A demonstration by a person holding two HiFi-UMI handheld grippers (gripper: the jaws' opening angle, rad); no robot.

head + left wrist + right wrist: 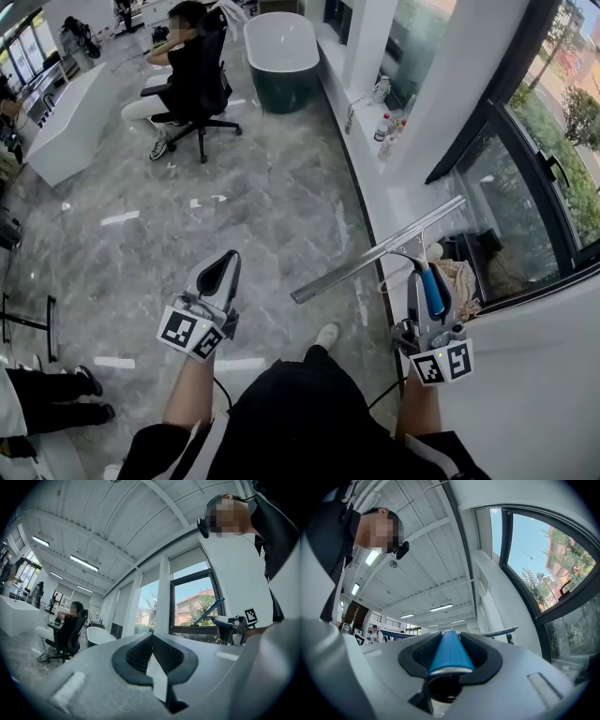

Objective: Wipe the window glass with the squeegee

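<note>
**Right tongs (430, 298) grip the squeegee (375, 253) beside the window (534, 178)**

Nearest in the head view are the wearer's black shorts (300, 412), with an arm reaching forward on either side. At the left edge lie another person's legs (52, 394) in dark trousers and shoes.

The left tongs (230, 262) are clenched on nothing; their ribbed pads meet at the tip; they hang over the grey marble floor (253, 187), pointing away from the wearer and well apart from the squeegee.

The right tongs are clenched on the squeegee's blue handle (449, 654), which lies lengthwise between the jaws; the handle rises out of the tongs to a metal neck. The long metal blade sits across that neck at a tilt; its left end is lower, over the floor; its right end is higher, near the window's lower corner. The whole tool is held in the air; I cannot tell whether the blade meets the glass.

Just beyond the handle a crumpled cloth (459, 277) lies on the white ledge (412, 202) under the window; trees show green through the glass. Further along the ledge stand a few bottles (386, 127).

Far off, a person (187, 66) sits in a black swivel chair; a white tabletop (70, 122) runs to their left; a white bathtub (281, 47) stands behind them by the wall.
</note>
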